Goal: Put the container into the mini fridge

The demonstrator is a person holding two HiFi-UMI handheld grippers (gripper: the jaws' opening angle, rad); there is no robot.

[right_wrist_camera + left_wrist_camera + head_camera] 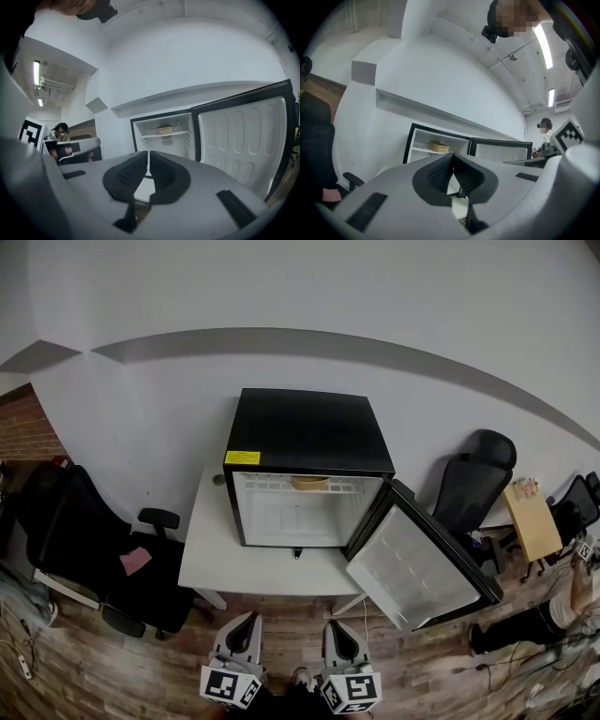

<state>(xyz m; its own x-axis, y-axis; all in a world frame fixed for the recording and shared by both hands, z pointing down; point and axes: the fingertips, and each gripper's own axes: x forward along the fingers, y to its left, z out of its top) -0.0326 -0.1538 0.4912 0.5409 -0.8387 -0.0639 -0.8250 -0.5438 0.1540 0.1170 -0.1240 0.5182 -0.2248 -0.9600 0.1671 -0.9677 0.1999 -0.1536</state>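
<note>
The black mini fridge (305,432) stands on a white table (216,559) with its door (412,563) swung wide to the right. A tan round container (310,483) sits on the top shelf inside, also seen as the container (438,146) and the container (164,130) in the two gripper views. My left gripper (246,620) and right gripper (339,626) hover side by side below the table's near edge, well short of the fridge. Both are shut with nothing between the jaws, as the left gripper (453,157) and right gripper (148,153) show.
A black office chair (84,549) carrying a pink item (134,562) stands left of the table. Another black chair (473,484) and a wooden box (532,519) are at the right, behind the open door. A person's legs (525,624) lie at the right edge.
</note>
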